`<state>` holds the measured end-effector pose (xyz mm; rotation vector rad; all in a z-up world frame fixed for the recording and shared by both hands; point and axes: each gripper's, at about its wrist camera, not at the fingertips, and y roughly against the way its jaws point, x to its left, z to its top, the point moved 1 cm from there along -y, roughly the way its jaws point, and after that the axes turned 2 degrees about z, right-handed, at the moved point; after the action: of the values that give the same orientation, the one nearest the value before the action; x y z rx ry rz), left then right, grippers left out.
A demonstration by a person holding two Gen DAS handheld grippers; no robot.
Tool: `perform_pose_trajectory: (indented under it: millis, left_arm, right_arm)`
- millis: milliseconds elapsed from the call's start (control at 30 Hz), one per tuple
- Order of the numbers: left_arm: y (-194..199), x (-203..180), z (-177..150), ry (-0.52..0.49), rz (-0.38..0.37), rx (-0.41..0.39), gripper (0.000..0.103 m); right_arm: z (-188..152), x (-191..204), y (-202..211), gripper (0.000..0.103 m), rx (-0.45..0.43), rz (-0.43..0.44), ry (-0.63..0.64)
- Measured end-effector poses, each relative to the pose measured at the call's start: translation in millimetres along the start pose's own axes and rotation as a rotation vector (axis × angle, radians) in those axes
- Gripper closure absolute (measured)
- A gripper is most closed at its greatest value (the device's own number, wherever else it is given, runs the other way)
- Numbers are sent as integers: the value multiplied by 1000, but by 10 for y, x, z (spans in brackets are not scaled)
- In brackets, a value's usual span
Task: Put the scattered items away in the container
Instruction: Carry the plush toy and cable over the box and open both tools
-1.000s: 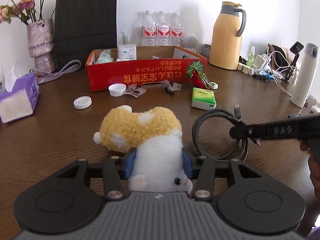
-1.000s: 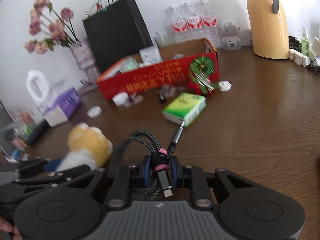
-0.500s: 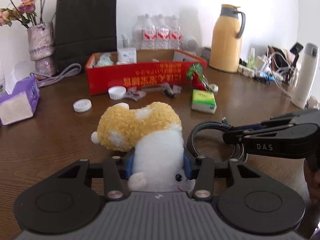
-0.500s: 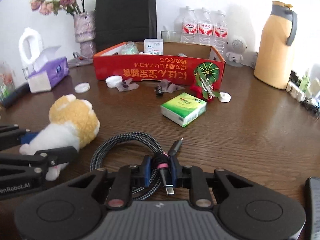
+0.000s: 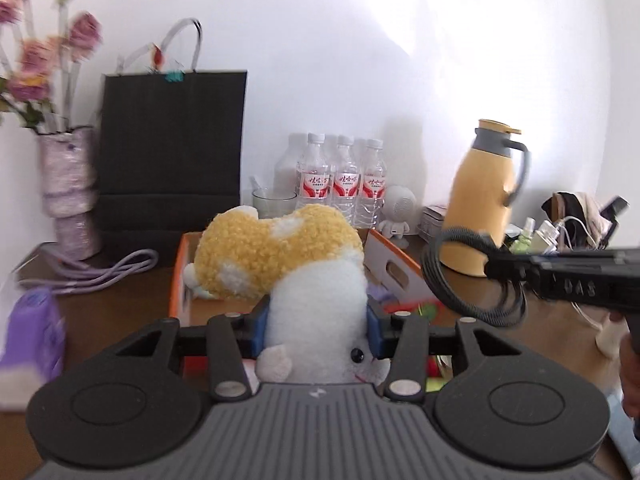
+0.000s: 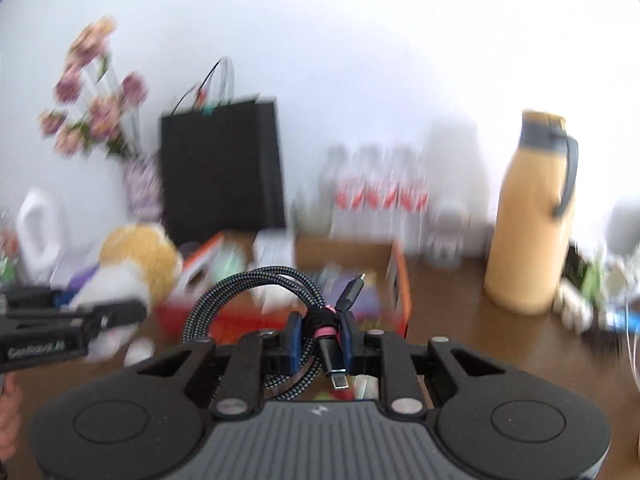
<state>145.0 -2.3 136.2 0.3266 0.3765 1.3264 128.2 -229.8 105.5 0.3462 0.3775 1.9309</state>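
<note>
My left gripper [image 5: 318, 330] is shut on a yellow and white plush toy [image 5: 288, 264] and holds it in the air in front of the red cardboard box [image 5: 394, 268]. My right gripper [image 6: 320, 338] is shut on a coiled black braided cable [image 6: 240, 294] at its pink tie, also lifted, in front of the box [image 6: 400, 284]. The cable [image 5: 452, 280] and right gripper show at the right in the left wrist view. The toy [image 6: 132, 264] and left gripper show at the left in the right wrist view, which is blurred.
Behind the box stand a black paper bag [image 5: 172, 152], water bottles [image 5: 340, 184], a yellow thermos [image 5: 480, 216] and a vase of flowers [image 5: 68, 196]. A purple tissue box [image 5: 32, 328] is at the left. Chargers and cables [image 5: 560, 232] clutter the right.
Both grippers have risen off the table with their loads and moved toward the box. The views now look level across the box instead of down on the table.
</note>
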Motion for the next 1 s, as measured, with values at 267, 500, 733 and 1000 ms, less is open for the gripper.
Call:
perform_pose_trajectory:
  millis: [267, 500, 733, 1000]
  left_arm:
    - [-1641, 397, 349, 184, 103, 427, 57]
    - [-2140, 472, 169, 146, 179, 539, 56]
    - [-2138, 598, 130, 218, 166, 564, 49]
    - [-1470, 729, 802, 215, 166, 439, 20]
  right_arm:
    - [667, -139, -1962, 84, 375, -56, 42]
    - [326, -88, -2841, 84, 602, -129, 33]
    - [297, -152, -2924, 56, 602, -137, -26]
    - [963, -300, -2389, 38, 536, -63, -144]
